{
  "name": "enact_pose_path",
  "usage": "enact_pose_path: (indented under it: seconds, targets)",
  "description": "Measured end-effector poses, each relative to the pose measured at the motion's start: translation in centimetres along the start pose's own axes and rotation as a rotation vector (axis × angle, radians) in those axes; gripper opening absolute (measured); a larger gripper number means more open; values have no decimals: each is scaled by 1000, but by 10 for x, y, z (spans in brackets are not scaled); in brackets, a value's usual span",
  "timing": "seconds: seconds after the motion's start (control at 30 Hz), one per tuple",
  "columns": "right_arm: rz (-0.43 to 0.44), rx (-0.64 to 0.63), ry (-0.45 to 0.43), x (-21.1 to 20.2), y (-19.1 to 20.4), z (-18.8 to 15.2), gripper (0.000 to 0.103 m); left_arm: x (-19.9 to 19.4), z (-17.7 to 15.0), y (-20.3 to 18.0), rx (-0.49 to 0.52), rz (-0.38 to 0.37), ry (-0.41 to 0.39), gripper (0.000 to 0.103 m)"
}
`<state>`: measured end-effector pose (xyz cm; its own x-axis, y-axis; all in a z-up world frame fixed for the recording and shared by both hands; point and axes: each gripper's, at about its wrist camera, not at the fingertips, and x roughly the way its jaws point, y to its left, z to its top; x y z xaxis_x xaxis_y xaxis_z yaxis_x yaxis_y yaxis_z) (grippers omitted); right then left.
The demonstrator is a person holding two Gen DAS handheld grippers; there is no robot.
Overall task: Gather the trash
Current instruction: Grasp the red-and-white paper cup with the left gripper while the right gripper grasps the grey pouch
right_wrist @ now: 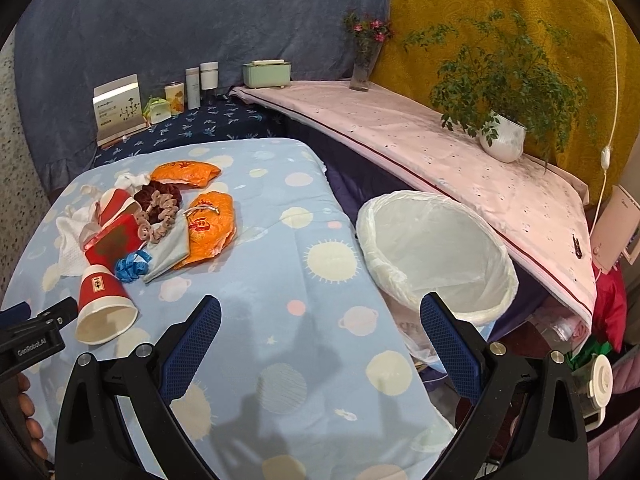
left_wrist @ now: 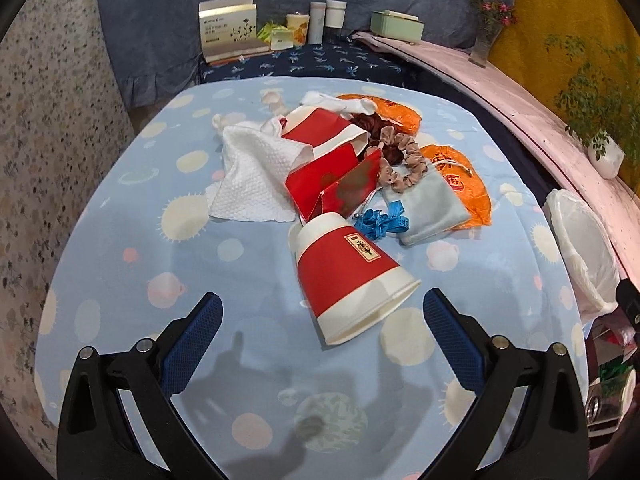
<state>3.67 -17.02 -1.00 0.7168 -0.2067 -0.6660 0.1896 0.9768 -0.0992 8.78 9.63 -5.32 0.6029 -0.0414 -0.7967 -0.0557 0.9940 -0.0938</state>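
A red and white paper cup (left_wrist: 348,276) lies on its side on the light blue tablecloth (left_wrist: 120,240), mouth toward me. My left gripper (left_wrist: 322,312) is open, its fingers either side of the cup's rim, not touching. Behind it lies a pile: a crushed red cup (left_wrist: 324,136), red packets (left_wrist: 332,188), a white paper towel (left_wrist: 252,180), orange wrappers (left_wrist: 460,176), scrunchies (left_wrist: 404,156), a grey pouch (left_wrist: 428,208) and blue ribbon (left_wrist: 380,222). My right gripper (right_wrist: 320,316) is open and empty over the table edge, beside the white-lined trash bin (right_wrist: 436,252). The cup also shows in the right wrist view (right_wrist: 104,304).
A pink-covered shelf (right_wrist: 440,152) with a potted plant (right_wrist: 500,136) and a flower vase (right_wrist: 364,64) runs behind the bin. Boxes and bottles (left_wrist: 280,28) stand on a dark blue cloth at the back. Bags and clutter (right_wrist: 592,376) lie on the floor at the right.
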Motion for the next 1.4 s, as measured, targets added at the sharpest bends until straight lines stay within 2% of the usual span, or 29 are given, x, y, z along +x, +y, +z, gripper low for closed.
enact_pose_path:
  seconds: [0.13,0.33,0.5,0.57,0.6,0.67,0.87,1.03,1.07,1.1,1.13,1.3,1.4]
  targets:
    - [25,3,5,9,10,5,96,18,7,-2,0,5,30,96]
    - [59,-8,15,30,30,14,96,47,11,-6,-35,-27,110,96]
    - [111,-7,34,48,46,22,96,60,12,-13,-34,-43,130,95]
    - [134,-8,42,55,53,24,96,62,13,-14,-34,-63,131,89]
    - [149,-11,47,60,58,26,96,61,13,-14,-31,-81,131,83]
    - [169,-21,52,66,66,28,96,59,14,-15,-21,-83,125,82]
    - [217,-77,77,86,94,33,77,48,19,-1,-35,-98,88,81]
    - [268,-111,106,102,117,34,65,35,24,15,-42,-96,56,75]
    - [268,-120,108,104,121,34,65,34,25,18,-45,-96,54,70]
    - [268,-125,111,107,124,34,64,35,26,20,-43,-104,61,46]
    - [272,-128,116,111,127,35,62,39,26,22,-42,-110,83,43]
    - [267,-141,161,132,136,33,56,53,20,28,-55,-120,113,43]
    - [262,-154,190,143,139,28,43,56,17,31,-64,-138,117,42]
